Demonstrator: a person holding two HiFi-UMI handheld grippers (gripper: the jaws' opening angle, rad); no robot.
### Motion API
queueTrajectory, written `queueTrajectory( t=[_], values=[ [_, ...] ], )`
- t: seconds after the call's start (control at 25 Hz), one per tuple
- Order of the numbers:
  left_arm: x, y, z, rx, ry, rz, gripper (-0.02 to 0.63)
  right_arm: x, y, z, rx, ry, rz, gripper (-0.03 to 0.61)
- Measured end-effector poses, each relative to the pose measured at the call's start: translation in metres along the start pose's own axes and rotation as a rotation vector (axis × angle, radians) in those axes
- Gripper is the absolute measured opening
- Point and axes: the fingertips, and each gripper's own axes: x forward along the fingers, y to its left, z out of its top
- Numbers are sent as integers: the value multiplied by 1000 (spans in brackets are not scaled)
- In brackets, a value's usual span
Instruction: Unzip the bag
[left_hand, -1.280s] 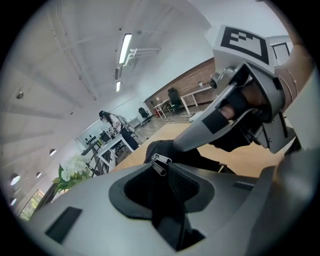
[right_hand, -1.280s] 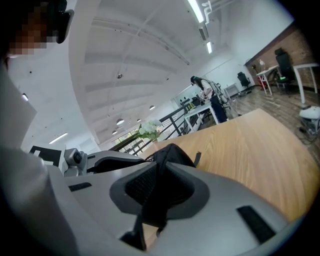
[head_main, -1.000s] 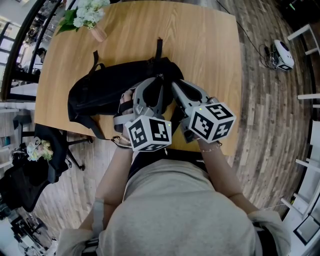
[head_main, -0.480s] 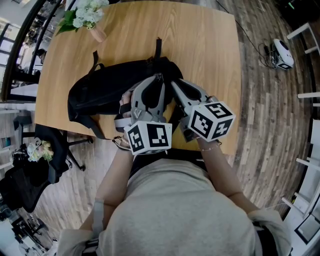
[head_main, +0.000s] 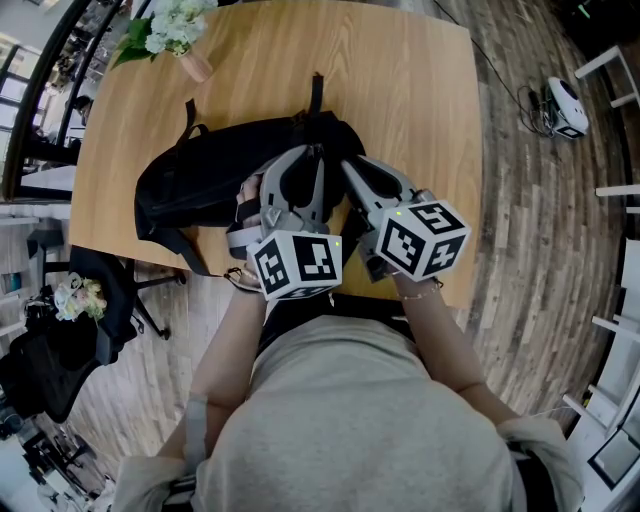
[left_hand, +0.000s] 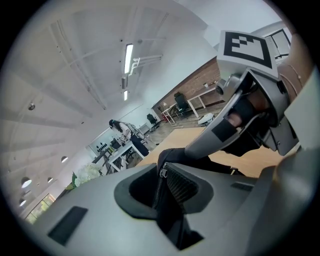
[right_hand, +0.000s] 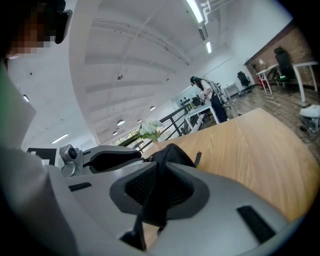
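A black backpack lies on its side on the wooden table, straps toward the far edge. Both grippers meet at its right, near end. My left gripper is shut on the bag's zipper line; in the left gripper view its jaws pinch black fabric, with the metal zipper slider showing just above the pads. My right gripper is beside it, shut on a fold of the bag's black fabric. The bag's bulk rises just beyond the right jaws.
A vase of white flowers stands at the table's far left corner. A black office chair is on the floor at left, and a white device with cables lies on the floor at right. The table's near edge runs under my hands.
The left gripper has shifted slightly up and away from me along the bag. The right gripper and the backpack have stayed almost still.
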Motion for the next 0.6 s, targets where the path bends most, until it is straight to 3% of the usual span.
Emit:
queueTrajectory(
  t=[0.24,0.6],
  values=[
    [0,-1,-7,-63,39,-28,29,-1,-1,0,-6,-1,7,63],
    [-9,13,-14,-335,49,-50,20,-2,-3,1,-29,-7,15,61]
  ],
)
